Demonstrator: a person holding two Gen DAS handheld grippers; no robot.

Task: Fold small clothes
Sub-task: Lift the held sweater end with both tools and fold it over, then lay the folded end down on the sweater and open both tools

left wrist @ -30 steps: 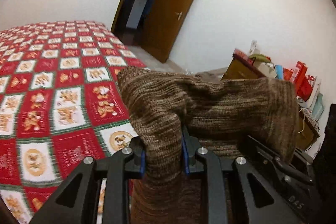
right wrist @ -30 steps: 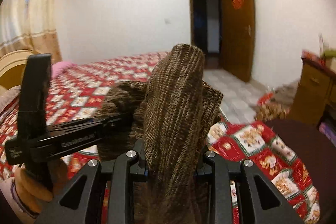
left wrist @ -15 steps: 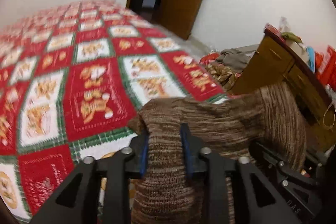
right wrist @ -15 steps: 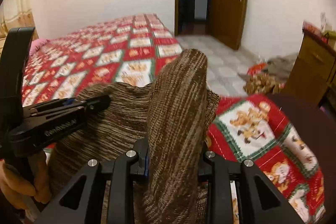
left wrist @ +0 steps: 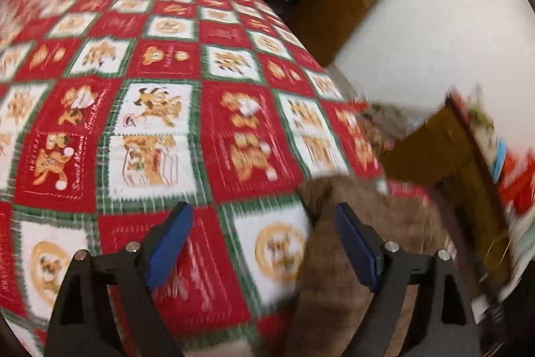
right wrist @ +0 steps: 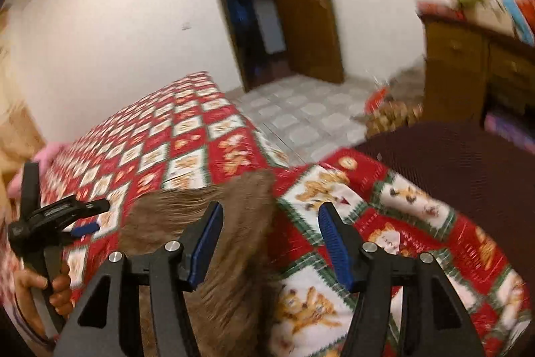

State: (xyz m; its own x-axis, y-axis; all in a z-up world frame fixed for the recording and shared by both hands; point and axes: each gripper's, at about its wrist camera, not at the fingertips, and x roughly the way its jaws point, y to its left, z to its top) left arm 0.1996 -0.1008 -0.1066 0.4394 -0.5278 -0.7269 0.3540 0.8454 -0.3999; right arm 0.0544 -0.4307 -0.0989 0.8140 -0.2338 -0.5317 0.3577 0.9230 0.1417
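Observation:
A brown knitted garment (right wrist: 214, 223) lies on the red, white and green patchwork bedspread (left wrist: 160, 109). In the left wrist view it (left wrist: 394, 223) sits at the lower right, by the right finger. My left gripper (left wrist: 264, 243) is open and empty over the bedspread. My right gripper (right wrist: 269, 243) is open and empty; the garment lies under and beside its left finger. The left gripper (right wrist: 63, 219) also shows at the left edge of the right wrist view, held in a hand. Both views are blurred.
A wooden cabinet (right wrist: 468, 69) with boxes and bags on top stands at the right. A pile of fabric (right wrist: 391, 112) lies on the tiled floor. An open wooden door (right wrist: 301, 5) is at the back. A dark maroon cloth (right wrist: 468, 169) lies at the bedspread's right.
Both grippers have opened and let go of the brown garment, which dropped from held up to lying on the bedspread. Both cameras tilted down toward the bed.

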